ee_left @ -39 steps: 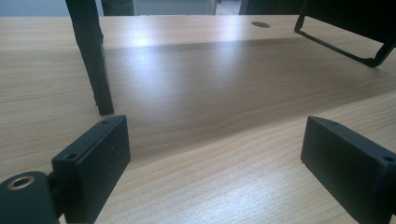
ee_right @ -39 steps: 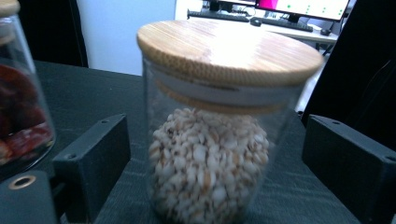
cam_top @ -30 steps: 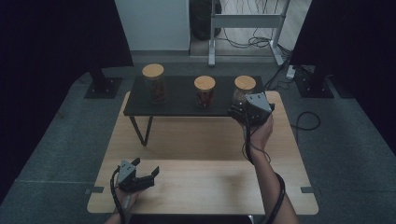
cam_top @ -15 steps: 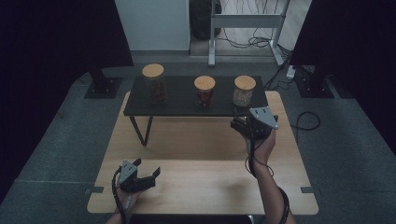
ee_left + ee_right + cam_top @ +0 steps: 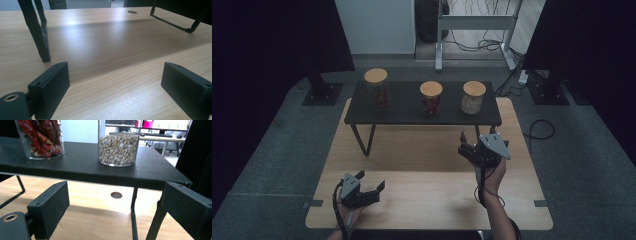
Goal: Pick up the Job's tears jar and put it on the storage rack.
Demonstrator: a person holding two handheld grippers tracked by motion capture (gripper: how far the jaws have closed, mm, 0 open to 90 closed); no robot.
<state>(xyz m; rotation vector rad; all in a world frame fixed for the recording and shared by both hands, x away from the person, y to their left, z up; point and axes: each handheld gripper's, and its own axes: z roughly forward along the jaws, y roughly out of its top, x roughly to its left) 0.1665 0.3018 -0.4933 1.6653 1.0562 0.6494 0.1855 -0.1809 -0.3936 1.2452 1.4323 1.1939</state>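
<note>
Three lidded jars (image 5: pixel 431 97) line the black shelf (image 5: pixel 412 116) at twelve o'clock. I hold my right hand-held gripper (image 5: pixel 469 148) wide, raised toward the shelf's near edge, likely sizing up the pale-filled jar (image 5: pixel 118 142). My left hand-held gripper (image 5: pixel 371 183) idles wide on the tabletop (image 5: pixel 427 200) at seven o'clock.

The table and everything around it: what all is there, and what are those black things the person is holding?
Wooden table: one, light wood, under everything.
Black shelf: one, on thin metal legs, on the table's far half.
Left jar: one, clear with a tan lid, dark contents I cannot make out, shelf's left end.
Chili jar: one, red dried chilies, tan lid, shelf's middle.
Bean jar: one, pale beans or nuts, tan lid, shelf's right part.
Cable hole: one, round, in the tabletop under the shelf.
White stand: one, on the floor beyond the table, cables beside it.
Left gripper: one, black, jaws apart, empty, near edge.
Right gripper: one, black, jaws apart, empty, in front of the shelf's right end.
</note>
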